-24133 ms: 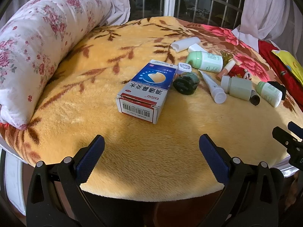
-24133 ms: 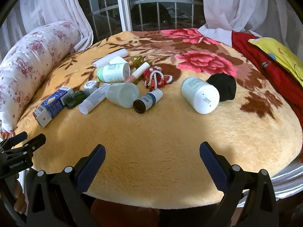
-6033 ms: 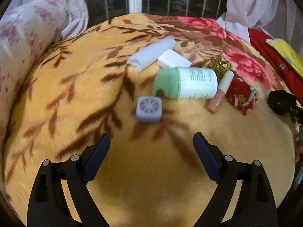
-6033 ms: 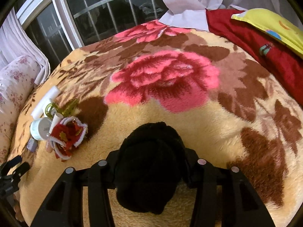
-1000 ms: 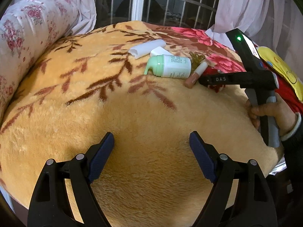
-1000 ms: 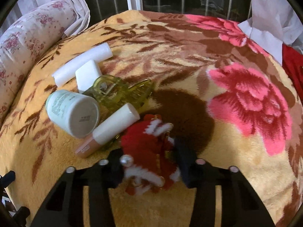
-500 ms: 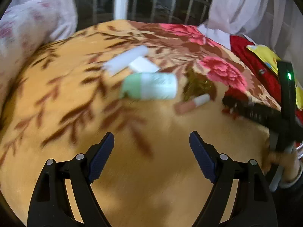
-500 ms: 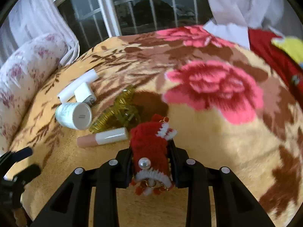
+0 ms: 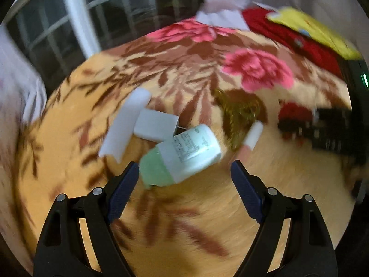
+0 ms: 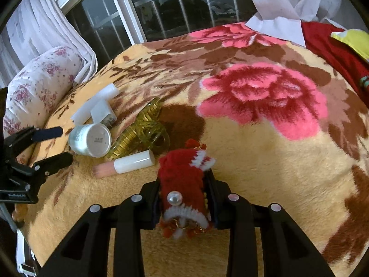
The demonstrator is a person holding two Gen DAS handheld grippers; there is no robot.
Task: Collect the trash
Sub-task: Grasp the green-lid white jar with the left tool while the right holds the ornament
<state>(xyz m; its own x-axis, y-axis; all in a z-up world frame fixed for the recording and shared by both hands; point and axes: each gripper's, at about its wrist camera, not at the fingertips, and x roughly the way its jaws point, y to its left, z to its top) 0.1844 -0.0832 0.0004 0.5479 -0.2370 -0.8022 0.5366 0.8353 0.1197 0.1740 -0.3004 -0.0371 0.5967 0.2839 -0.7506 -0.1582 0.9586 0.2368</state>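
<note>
My right gripper is shut on a red knitted ornament with white trim and a pearl, held above the blanket. My left gripper is open, its fingers on either side of a green and white bottle lying on its side; the bottle also shows in the right wrist view. Beside the bottle lie a white tube, a white block, a yellow-green hair claw and a pink lip gloss tube. The left wrist view is motion-blurred.
Everything lies on a yellow plush blanket with pink flowers. A floral pillow sits at the left. A red cloth and a yellow pillow lie at the right. A barred window is behind.
My left gripper has moved forward to the green and white bottle, which now lies between its open fingers. My right gripper still holds the red ornament and has lifted it slightly.
</note>
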